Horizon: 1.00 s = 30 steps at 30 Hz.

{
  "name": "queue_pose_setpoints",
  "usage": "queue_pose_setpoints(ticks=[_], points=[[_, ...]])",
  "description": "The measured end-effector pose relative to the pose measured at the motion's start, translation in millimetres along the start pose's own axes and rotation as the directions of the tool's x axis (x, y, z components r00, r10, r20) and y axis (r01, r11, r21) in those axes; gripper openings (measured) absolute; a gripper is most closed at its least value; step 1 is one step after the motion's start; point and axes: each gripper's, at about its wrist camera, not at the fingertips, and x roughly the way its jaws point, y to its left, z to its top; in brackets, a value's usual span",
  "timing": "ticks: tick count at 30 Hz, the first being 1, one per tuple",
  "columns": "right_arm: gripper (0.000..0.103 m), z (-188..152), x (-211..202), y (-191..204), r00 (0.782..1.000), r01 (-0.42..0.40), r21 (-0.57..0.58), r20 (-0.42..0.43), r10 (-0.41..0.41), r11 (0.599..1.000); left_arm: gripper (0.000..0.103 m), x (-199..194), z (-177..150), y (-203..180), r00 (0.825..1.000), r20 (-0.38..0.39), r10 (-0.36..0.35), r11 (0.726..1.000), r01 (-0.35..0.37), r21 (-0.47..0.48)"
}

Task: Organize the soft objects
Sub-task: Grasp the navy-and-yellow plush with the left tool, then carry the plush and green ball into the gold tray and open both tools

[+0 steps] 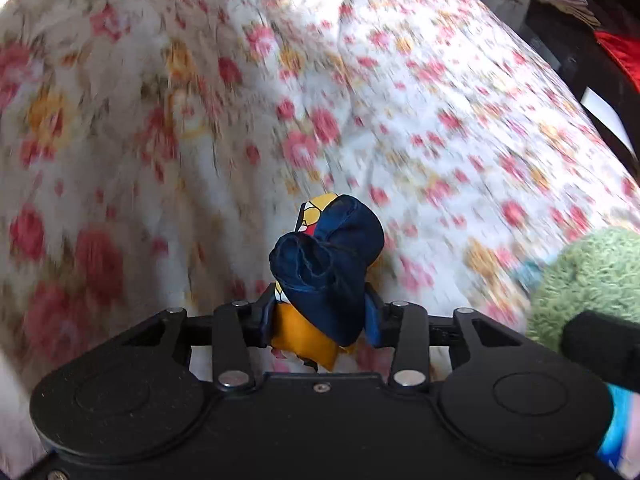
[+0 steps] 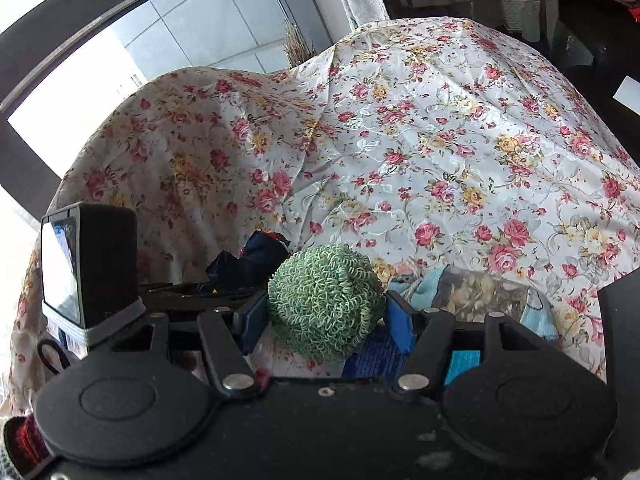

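My left gripper [image 1: 320, 316] is shut on a rolled navy and yellow sock bundle [image 1: 326, 264], which stands up between the blue pads above the floral cloth [image 1: 420, 92]. My right gripper [image 2: 326, 320] is shut on a fuzzy green sock ball [image 2: 326, 300]. That green ball [image 1: 588, 280] also shows at the right edge of the left wrist view. In the right wrist view the navy bundle [image 2: 260, 258] and the left gripper's camera block [image 2: 96, 268] sit just to the left of the green ball.
The floral cloth [image 2: 400, 140] drapes over a large mound. More soft items, light blue [image 2: 424, 288] and brownish patterned [image 2: 480, 290], lie on the cloth near the right gripper. Dark furniture and a red cloth [image 1: 620, 56] stand at the far right.
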Motion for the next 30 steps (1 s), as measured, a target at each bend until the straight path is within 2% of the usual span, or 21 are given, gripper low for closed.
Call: queue_pose_setpoints(ticks=[2, 7, 15, 19, 26, 30], points=[[0.062, -8.9, -8.5, 3.2, 1.0, -0.02, -0.007, -0.006, 0.02, 1.0, 0.041, -8.4, -5.1, 2.8, 0.999, -0.036, 0.004, 1.0, -0.004, -0.008], [0.062, -33.8, -28.0, 10.7, 0.998, -0.047, -0.06, -0.036, 0.045, 0.997, 0.041, -32.4, -22.1, 3.6, 0.995, -0.061, 0.08, 0.997, -0.078, 0.028], [0.062, -86.1, -57.7, 9.8, 0.985, -0.11, -0.111, -0.142, 0.093, 0.988, 0.041, -60.4, -59.5, -5.6, 0.981, -0.177, 0.079, 0.997, -0.073, 0.036], [0.062, -115.8, -71.9, 4.3, 0.974, -0.132, -0.12, -0.198, 0.107, 0.984, 0.041, -68.0, -84.7, -19.9, 0.968, -0.24, 0.079, 0.996, -0.064, 0.07], [0.062, -156.2, -97.9, -20.1, 0.961, -0.089, -0.093, -0.269, 0.061, 0.992, 0.042, -86.0, -122.7, -51.8, 0.944, -0.323, 0.067, 0.991, -0.025, 0.134], [0.062, -168.9, -121.0, -47.0, 0.966, -0.026, -0.035, -0.257, 0.016, 0.999, 0.042, -104.1, -136.0, -80.7, 0.937, -0.346, 0.049, 0.979, 0.023, 0.201]])
